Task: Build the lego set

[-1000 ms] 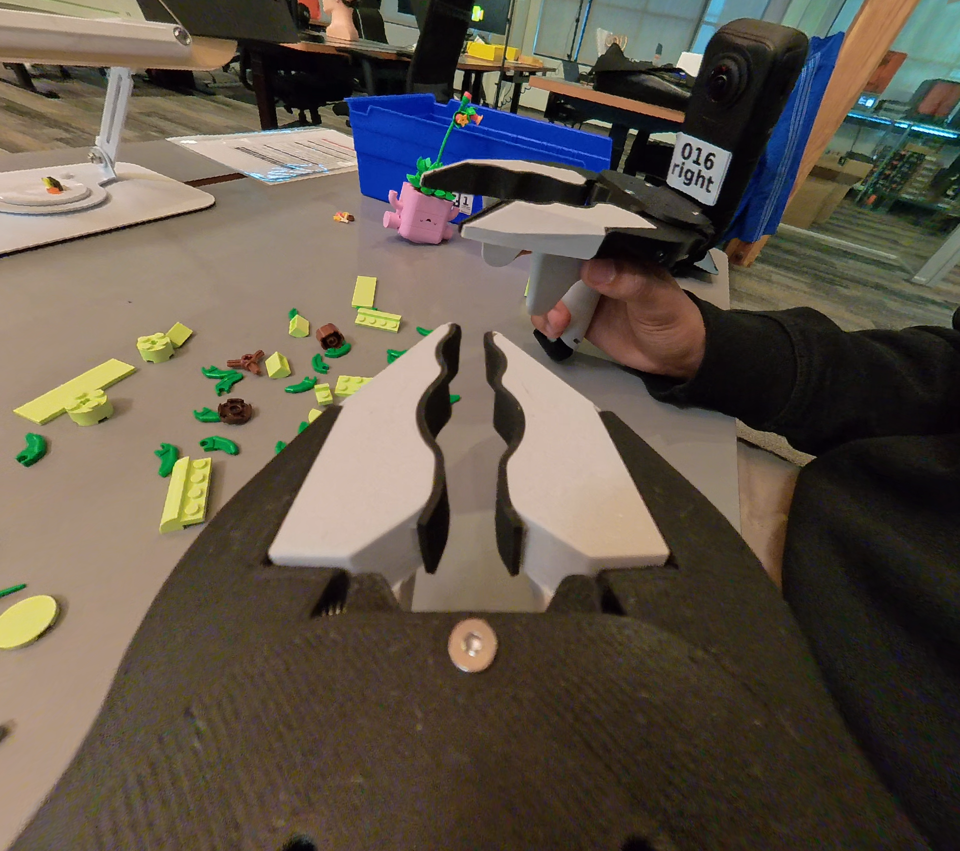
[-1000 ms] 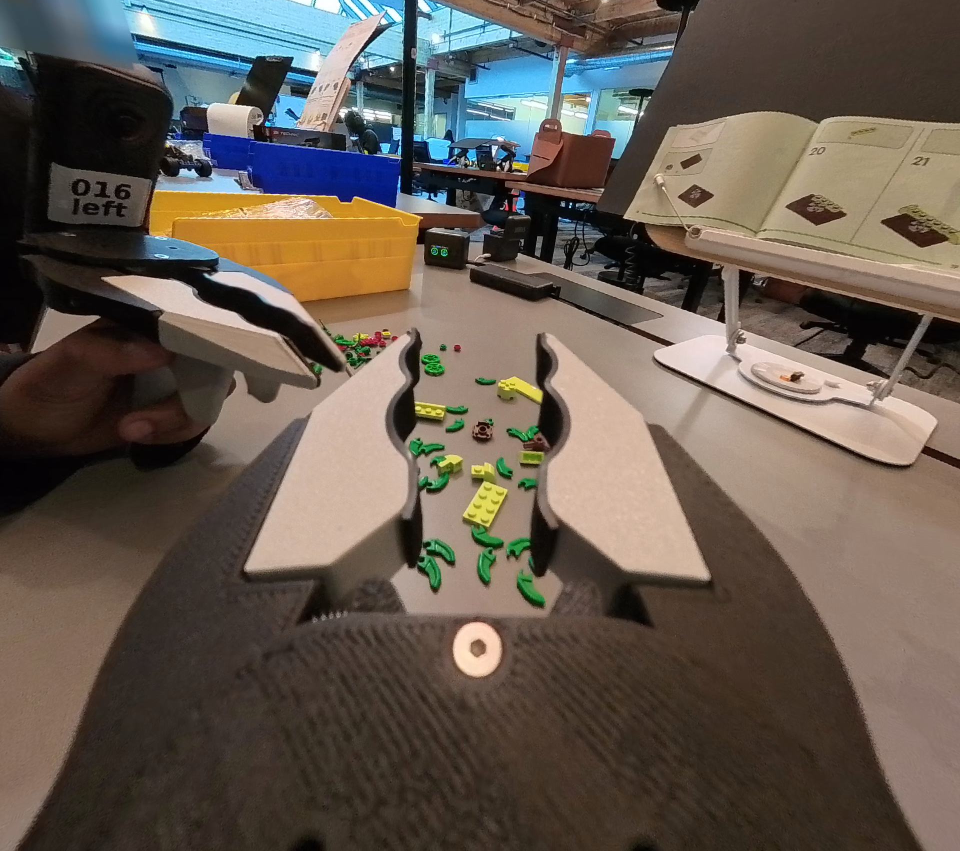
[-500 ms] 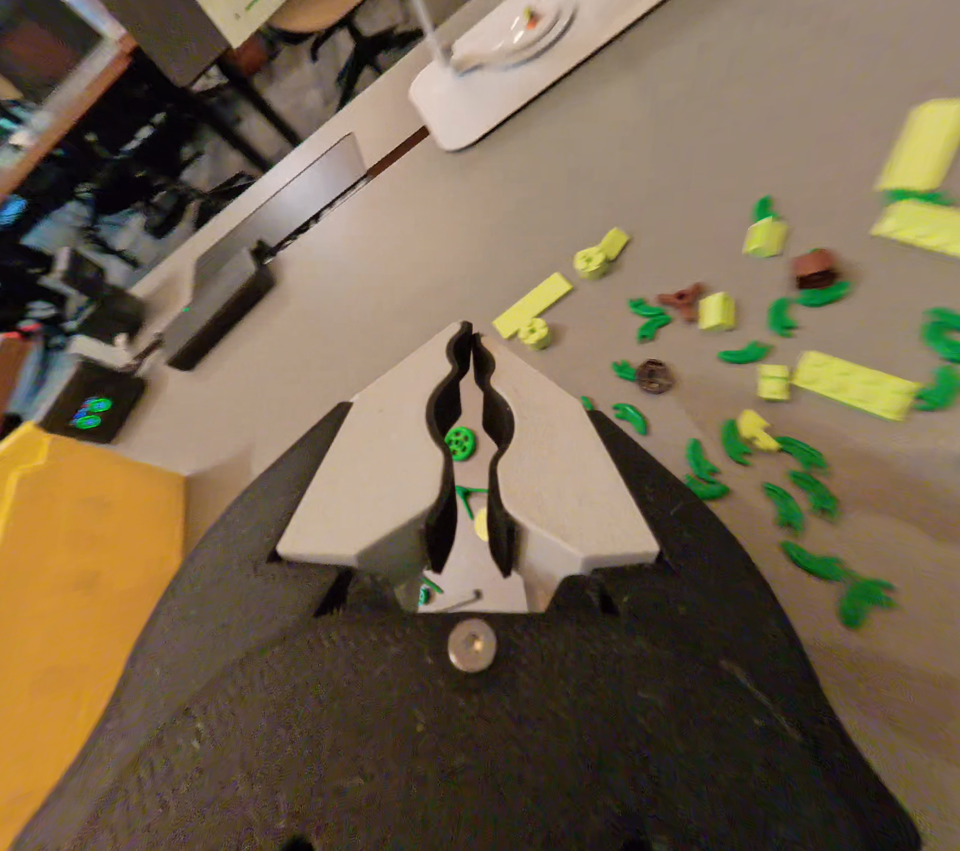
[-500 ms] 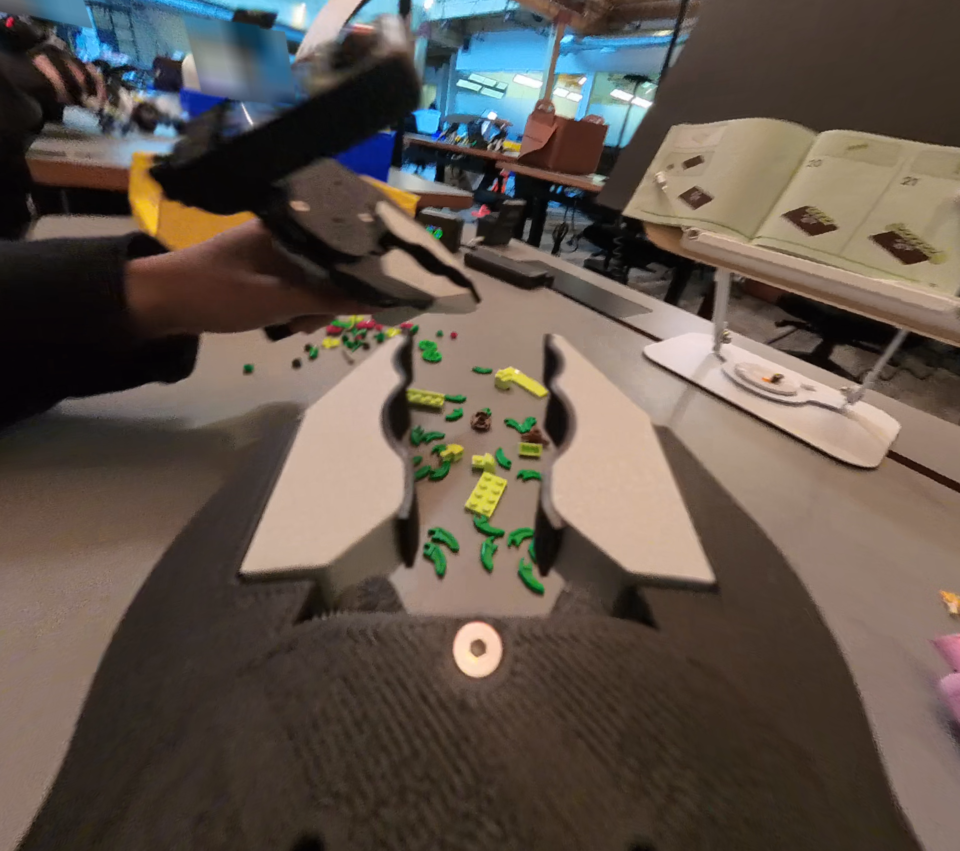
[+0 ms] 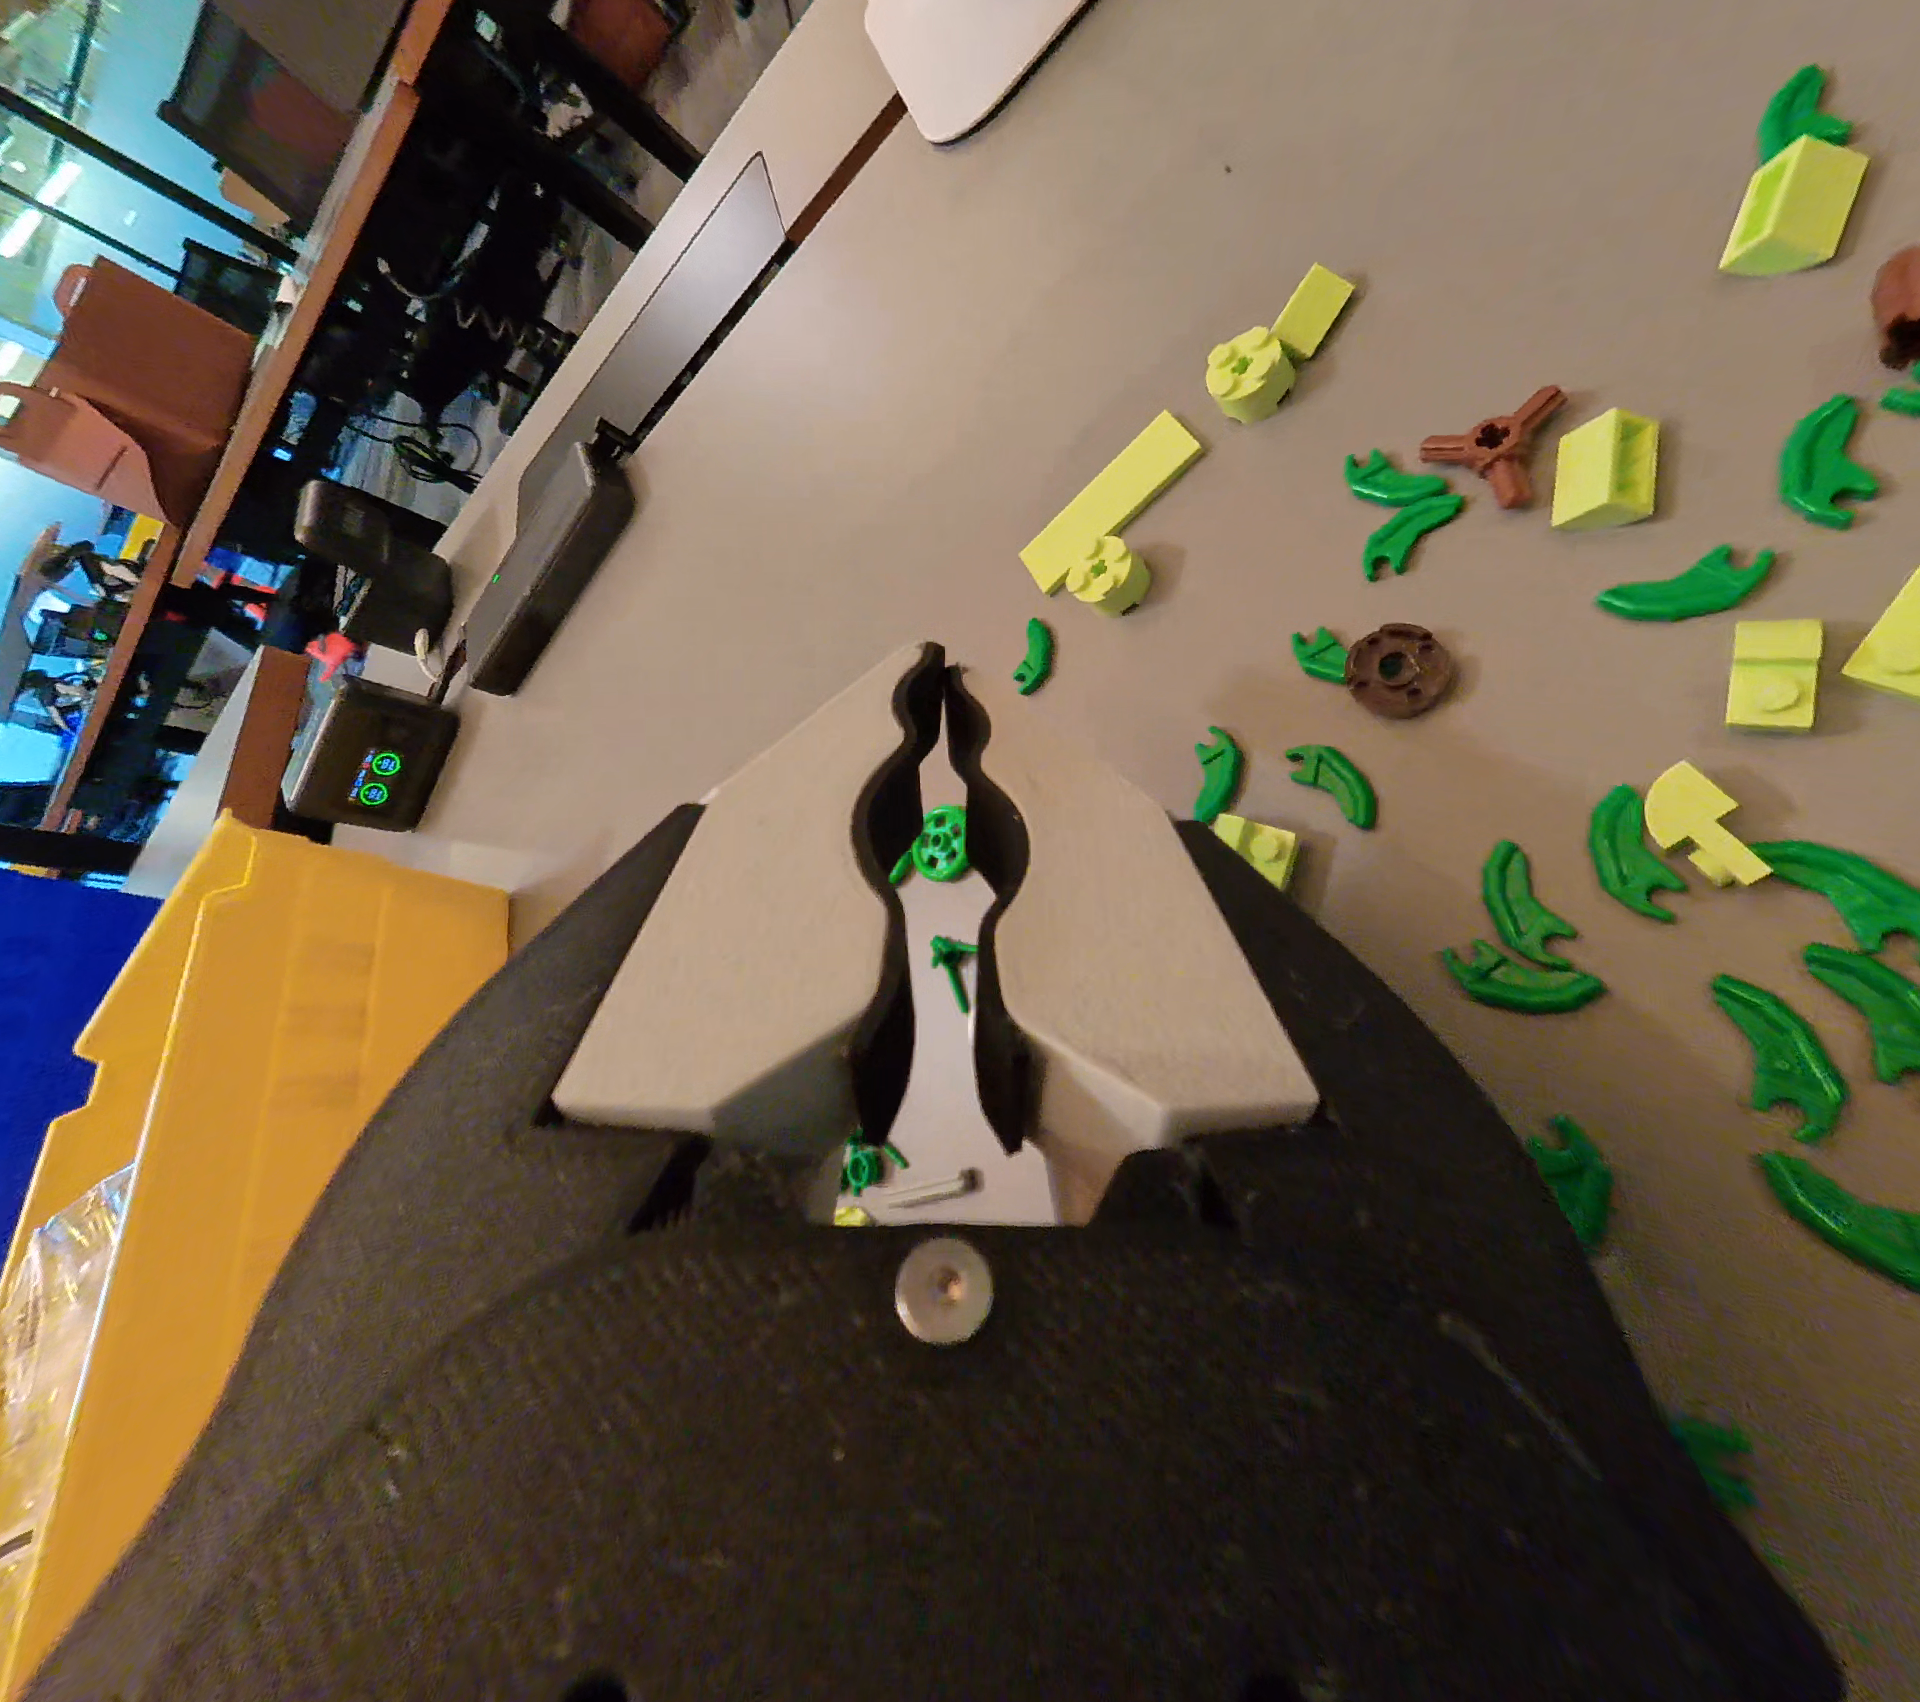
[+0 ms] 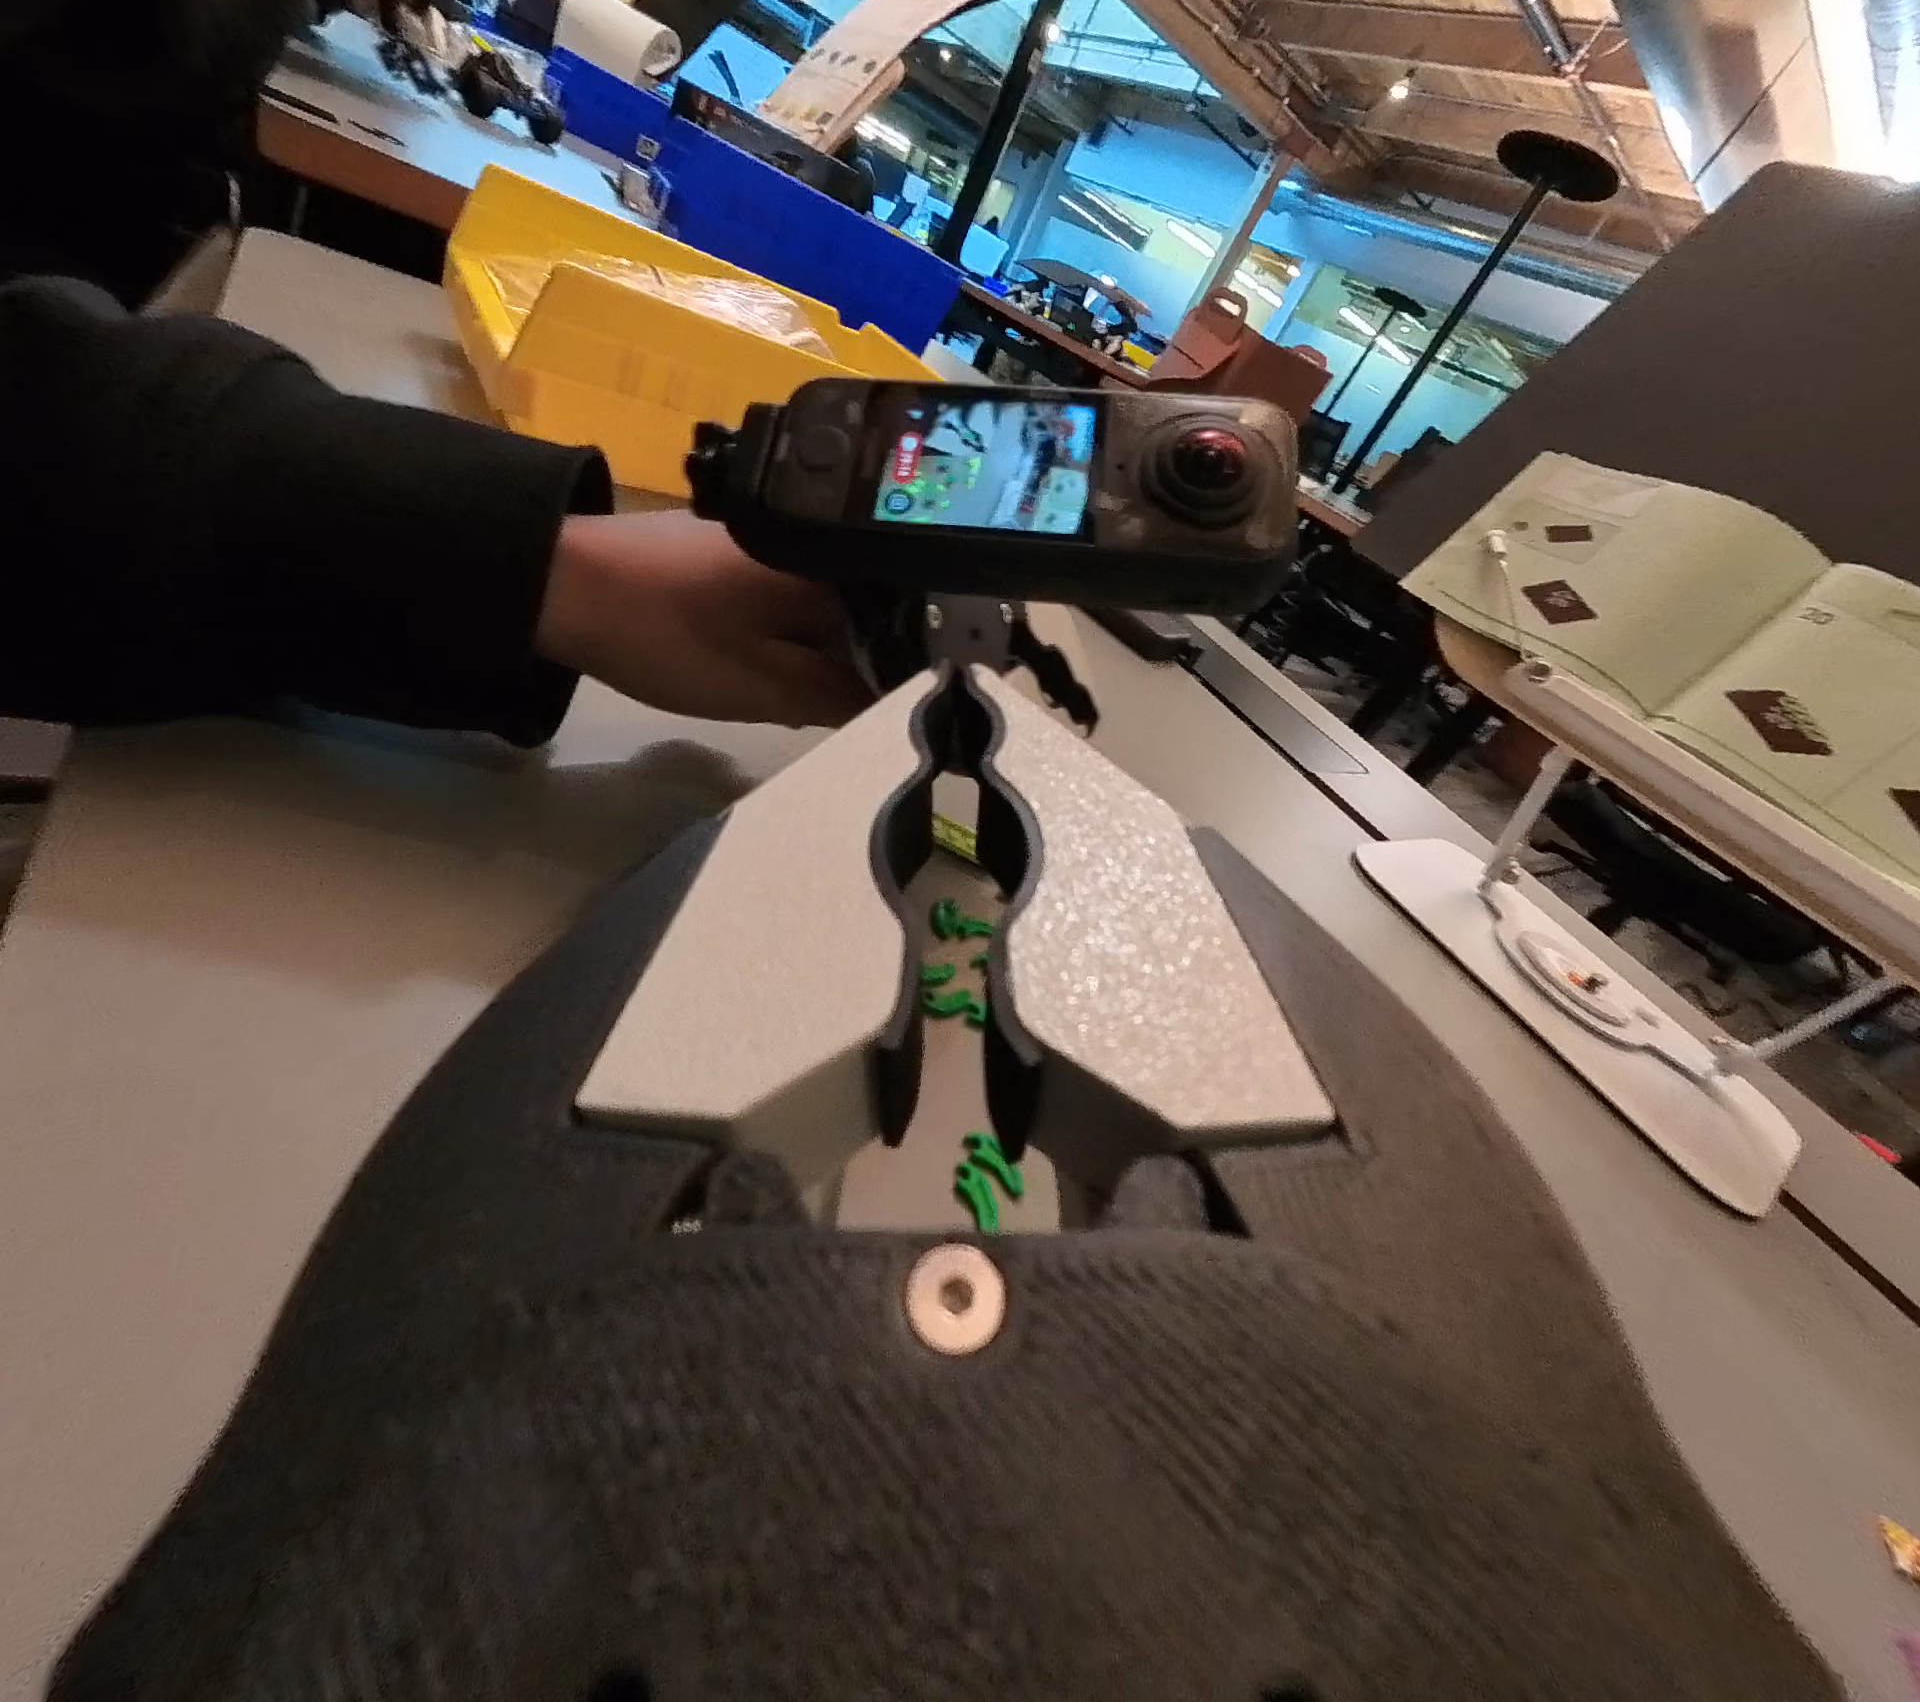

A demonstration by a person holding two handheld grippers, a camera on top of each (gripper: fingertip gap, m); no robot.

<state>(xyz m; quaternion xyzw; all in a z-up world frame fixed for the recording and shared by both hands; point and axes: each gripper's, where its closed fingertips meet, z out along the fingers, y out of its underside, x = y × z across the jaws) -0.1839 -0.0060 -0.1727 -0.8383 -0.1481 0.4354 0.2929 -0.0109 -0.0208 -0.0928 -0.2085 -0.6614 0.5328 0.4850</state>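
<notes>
I am holding my left tool [image 5: 940,665] pressed together, empty, above the green lego pieces [image 5: 1517,904] scattered across the grey bench [image 5: 1143,198]; my right tool [image 6: 961,696] is likewise pressed together, gripping nothing.

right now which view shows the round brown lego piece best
The left wrist view: the round brown piece lies in plain sight on the grey table, right of the left gripper, among green leaves. The right wrist view does not show it; its own fingers block most of the pile.
</notes>
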